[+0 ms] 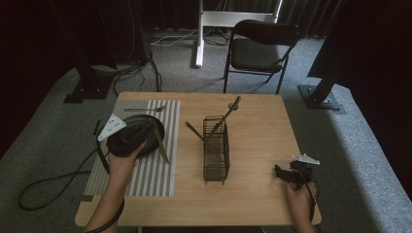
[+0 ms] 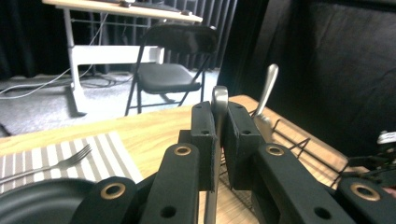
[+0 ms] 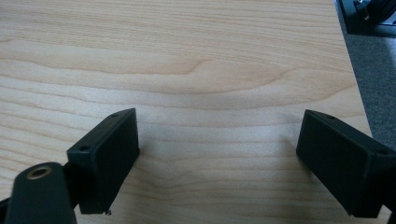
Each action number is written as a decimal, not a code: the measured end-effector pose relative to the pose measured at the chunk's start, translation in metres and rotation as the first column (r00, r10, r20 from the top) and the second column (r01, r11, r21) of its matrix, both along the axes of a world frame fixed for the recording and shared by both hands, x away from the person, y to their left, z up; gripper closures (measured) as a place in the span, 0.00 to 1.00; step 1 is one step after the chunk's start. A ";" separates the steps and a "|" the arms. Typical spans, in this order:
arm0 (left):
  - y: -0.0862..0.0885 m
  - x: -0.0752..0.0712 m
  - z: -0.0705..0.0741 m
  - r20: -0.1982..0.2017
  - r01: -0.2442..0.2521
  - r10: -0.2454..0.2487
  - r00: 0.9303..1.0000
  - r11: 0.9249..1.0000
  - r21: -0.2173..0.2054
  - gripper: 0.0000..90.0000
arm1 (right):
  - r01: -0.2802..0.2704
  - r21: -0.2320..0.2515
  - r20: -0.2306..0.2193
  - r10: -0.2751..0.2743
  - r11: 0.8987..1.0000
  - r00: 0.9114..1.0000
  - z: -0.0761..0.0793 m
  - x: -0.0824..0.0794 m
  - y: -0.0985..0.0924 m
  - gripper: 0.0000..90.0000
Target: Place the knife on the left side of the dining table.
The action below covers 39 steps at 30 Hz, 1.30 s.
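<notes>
High view, left to right: a striped placemat [image 1: 145, 170] covers the left part of the wooden table [image 1: 257, 194], and on it sits a black plate [image 1: 156, 127] with a fork [image 1: 145, 109] lying on the mat along its far side. The left gripper [image 1: 145, 132] hovers over the plate, jaws closed tight on a table knife [image 1: 161, 145]; the knife's blade slants off the plate's right edge toward the near side, its long axis running roughly near-to-far with a slight tilt. The plate itself looks bare where it shows. Mid-table stands a black wire rack [image 1: 216, 150], long axis near-to-far, with two utensils leaning in its far end: a dark handle [image 1: 194, 131] angled left and a longer one [image 1: 228, 116] angled up and right. Right gripper [image 1: 286, 174] rests near the table's right front corner, well apart from the rack. Left gripper view: the pads clamp the knife [image 2: 219, 105] by its metal handle, whose rounded end rises just above them; the fork's tines [image 2: 79, 155] and plate rim [image 2: 42, 196] show at left, a silver handle [image 2: 268, 88] in the rack at right. Right gripper view: right gripper [image 3: 217, 161] jaws stand wide apart over bare wood, holding nothing.
</notes>
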State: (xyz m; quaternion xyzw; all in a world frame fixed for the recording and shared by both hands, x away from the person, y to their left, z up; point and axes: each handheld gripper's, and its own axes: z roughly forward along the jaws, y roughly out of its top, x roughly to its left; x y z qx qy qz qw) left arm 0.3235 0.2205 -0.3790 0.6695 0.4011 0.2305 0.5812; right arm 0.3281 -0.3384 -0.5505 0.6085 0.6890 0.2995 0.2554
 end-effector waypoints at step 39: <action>0.027 -0.020 -0.024 -0.081 -0.030 0.029 0.996 1.000 -0.008 0.90 | 0.000 0.000 0.000 0.000 1.000 1.000 0.000 0.000 0.000 0.14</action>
